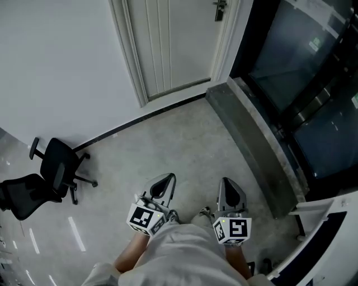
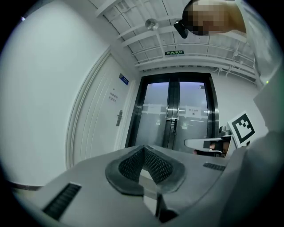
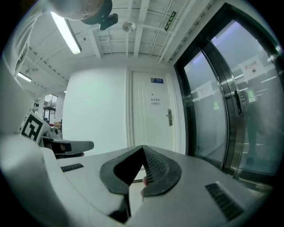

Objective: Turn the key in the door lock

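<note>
The white door (image 1: 173,44) stands closed in the far wall, several steps ahead of me. Its metal handle and lock plate (image 1: 219,8) sit at the door's right edge, also seen as the handle (image 3: 169,117) in the right gripper view and the handle (image 2: 119,118) in the left gripper view. No key can be made out at this distance. My left gripper (image 1: 163,183) and right gripper (image 1: 228,185) are held side by side low in front of my body, pointing toward the door. Both have their jaws together with nothing between them, as the left gripper (image 2: 143,147) and right gripper (image 3: 143,148) views show.
Dark glass double doors (image 1: 302,72) fill the right side behind a raised grey stone sill (image 1: 251,139). Two black office chairs (image 1: 56,167) stand at the left by the white wall. Grey floor (image 1: 168,151) lies between me and the door.
</note>
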